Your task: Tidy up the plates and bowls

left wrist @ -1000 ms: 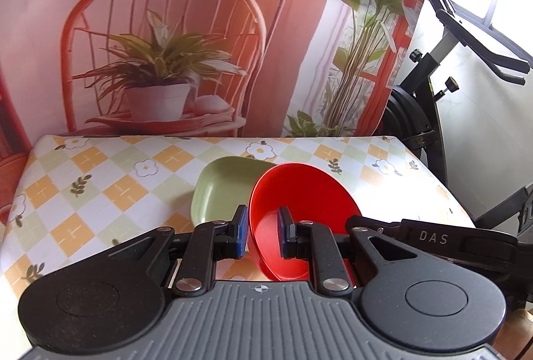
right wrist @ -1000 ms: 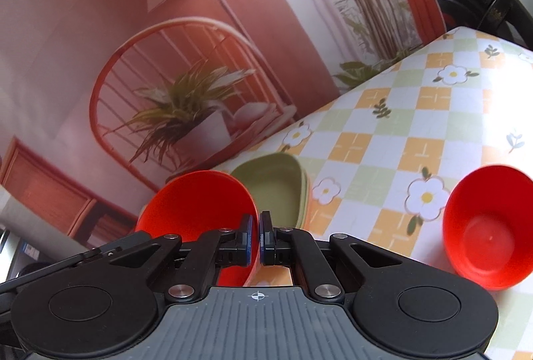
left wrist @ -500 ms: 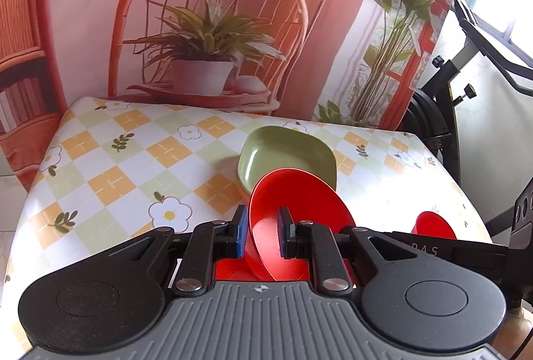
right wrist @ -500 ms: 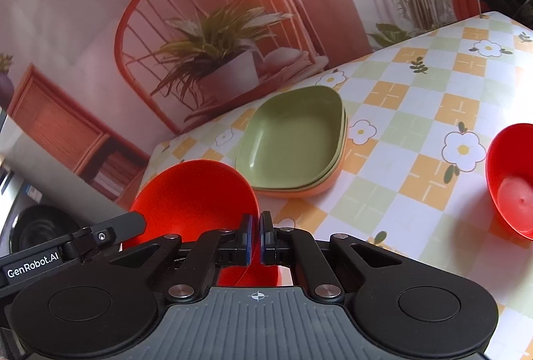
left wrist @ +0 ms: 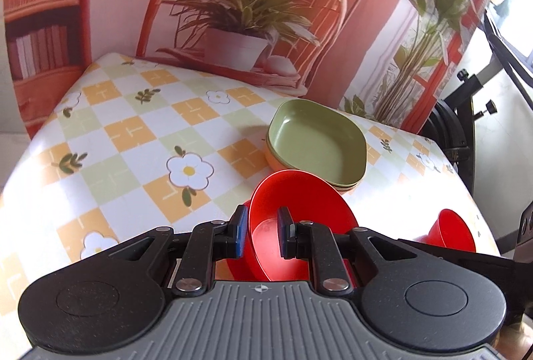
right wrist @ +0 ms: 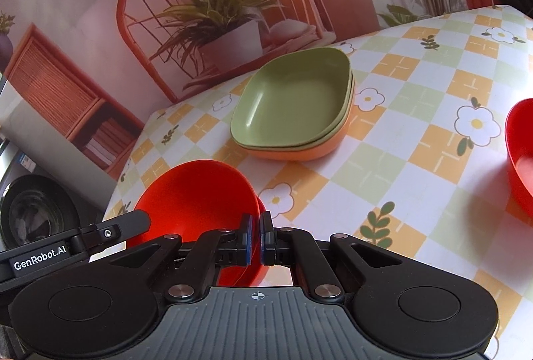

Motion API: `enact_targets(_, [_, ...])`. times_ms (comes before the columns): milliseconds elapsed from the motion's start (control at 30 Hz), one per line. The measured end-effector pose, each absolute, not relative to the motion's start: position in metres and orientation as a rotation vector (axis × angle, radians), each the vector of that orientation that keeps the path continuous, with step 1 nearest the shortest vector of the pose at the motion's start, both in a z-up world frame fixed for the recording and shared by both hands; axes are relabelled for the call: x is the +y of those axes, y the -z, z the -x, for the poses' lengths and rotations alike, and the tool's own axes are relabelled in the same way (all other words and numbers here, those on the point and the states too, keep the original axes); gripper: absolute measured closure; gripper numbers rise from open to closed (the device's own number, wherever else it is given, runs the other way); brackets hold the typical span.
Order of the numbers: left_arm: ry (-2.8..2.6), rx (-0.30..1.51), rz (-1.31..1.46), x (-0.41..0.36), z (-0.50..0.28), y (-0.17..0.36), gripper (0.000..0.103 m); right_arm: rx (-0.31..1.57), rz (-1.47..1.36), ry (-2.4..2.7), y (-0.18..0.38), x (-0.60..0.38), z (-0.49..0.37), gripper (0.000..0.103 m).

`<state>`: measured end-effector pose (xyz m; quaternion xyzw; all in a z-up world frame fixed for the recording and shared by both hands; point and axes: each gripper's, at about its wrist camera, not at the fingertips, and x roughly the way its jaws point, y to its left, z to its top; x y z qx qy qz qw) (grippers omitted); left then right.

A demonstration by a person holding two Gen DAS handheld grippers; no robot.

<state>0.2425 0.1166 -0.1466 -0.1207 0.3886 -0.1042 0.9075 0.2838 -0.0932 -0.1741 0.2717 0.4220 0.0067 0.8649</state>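
Note:
A red bowl [left wrist: 299, 220] hangs tilted over the near part of the checked table [left wrist: 133, 140]. My left gripper [left wrist: 262, 235] is shut on its left rim, with the wall slanting between the blue pads. In the right wrist view the same bowl [right wrist: 196, 190] lies left of my right gripper [right wrist: 256, 243], which is shut on its right rim. A sliver of red shows behind and under the bowl; I cannot tell what it is. A stack of square plates [left wrist: 316, 147] [right wrist: 293, 103], green over orange, sits mid-table. A second red bowl [left wrist: 453, 230] [right wrist: 519, 153] rests on the table to the right.
A printed backdrop [left wrist: 240, 27] of a chair and potted plant hangs behind the table. An exercise bike [left wrist: 466, 113] stands off the table's right side. Beyond the left edge is a dark round appliance door [right wrist: 30, 220]. Bare cloth lies left of the plates.
Both grippers have carried the red bowl leftward and nearer the table. The plate stack and the second red bowl have shifted right in both views. Neither grip has changed.

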Motion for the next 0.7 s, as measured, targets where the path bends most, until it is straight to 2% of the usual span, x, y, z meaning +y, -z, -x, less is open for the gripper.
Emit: enact_targets(700, [0.148,0.809,0.280,0.120,-0.233,0.165,0.084,0.864,-0.508,-0.050,0.182,-0.088,-0.287,0.098])
